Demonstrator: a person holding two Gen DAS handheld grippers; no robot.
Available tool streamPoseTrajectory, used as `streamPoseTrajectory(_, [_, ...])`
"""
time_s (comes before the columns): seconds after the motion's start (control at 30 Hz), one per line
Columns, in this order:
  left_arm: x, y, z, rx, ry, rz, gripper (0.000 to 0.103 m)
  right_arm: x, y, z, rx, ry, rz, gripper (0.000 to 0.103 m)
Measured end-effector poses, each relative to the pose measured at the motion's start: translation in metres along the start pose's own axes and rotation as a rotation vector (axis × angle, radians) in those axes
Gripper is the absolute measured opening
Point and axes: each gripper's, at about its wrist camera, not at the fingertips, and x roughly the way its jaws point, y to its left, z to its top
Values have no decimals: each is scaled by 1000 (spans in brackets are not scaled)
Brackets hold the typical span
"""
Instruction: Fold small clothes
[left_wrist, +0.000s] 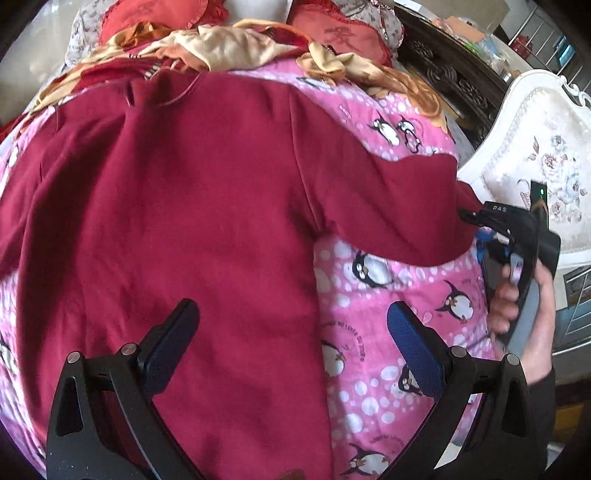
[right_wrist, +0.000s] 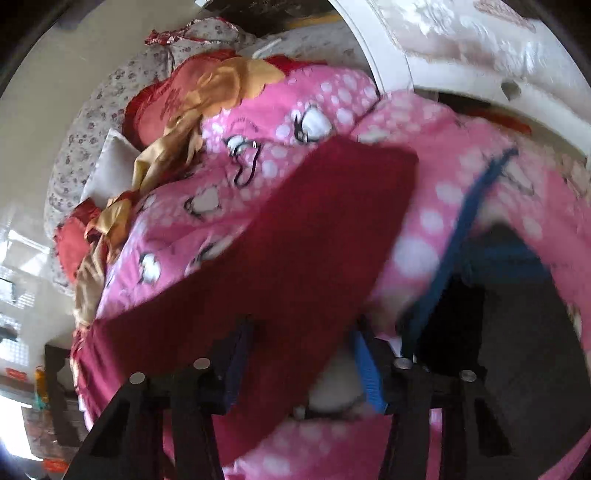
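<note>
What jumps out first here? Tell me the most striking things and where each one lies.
A dark red long-sleeved top lies spread across a pink penguin-print quilt, filling the left wrist view. The right gripper meets its sleeve end at the right, by the white headboard. The left gripper hangs open above the top's side edge.

- We lose the dark red top (left_wrist: 184, 221) past the left wrist picture's bottom edge.
- The sleeve end hides the right claw (left_wrist: 466, 216) tips.
- The right wrist view is smeared; its claw's (right_wrist: 299, 365) pads blur into cloth.
</note>
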Motion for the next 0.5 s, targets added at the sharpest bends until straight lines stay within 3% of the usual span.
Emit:
streamPoseTrajectory(0.03, [-3, 3, -3, -4, 0, -4, 102, -2, -1, 3, -8, -15, -18, 11])
streamPoseTrajectory(0.1, [-9, 12, -6, -15, -6, -13, 102, -21, 13, 3, -58, -80, -35, 8])
streamPoseTrajectory(0.2, [-28, 34, -11, -55, -29, -15, 102, -75, 62, -20, -255, -220, -26, 6])
streamPoseTrajectory(0.27, [-46, 56, -16, -100, -52, -27, 102, -114, 106, -50, -424, -308, -10, 6])
streamPoseTrajectory(0.33, [-64, 82, -22, -150, -76, -24, 102, -156, 160, -96, -610, -383, 60, 6])
streamPoseTrajectory(0.43, [-98, 129, -34, -226, -126, 3, 102, -192, 211, -155, -773, -416, 156, 6])
streamPoseTrajectory(0.5, [-114, 157, -45, -266, -156, 31, 102, -203, 245, -201, -884, -390, 235, 6])
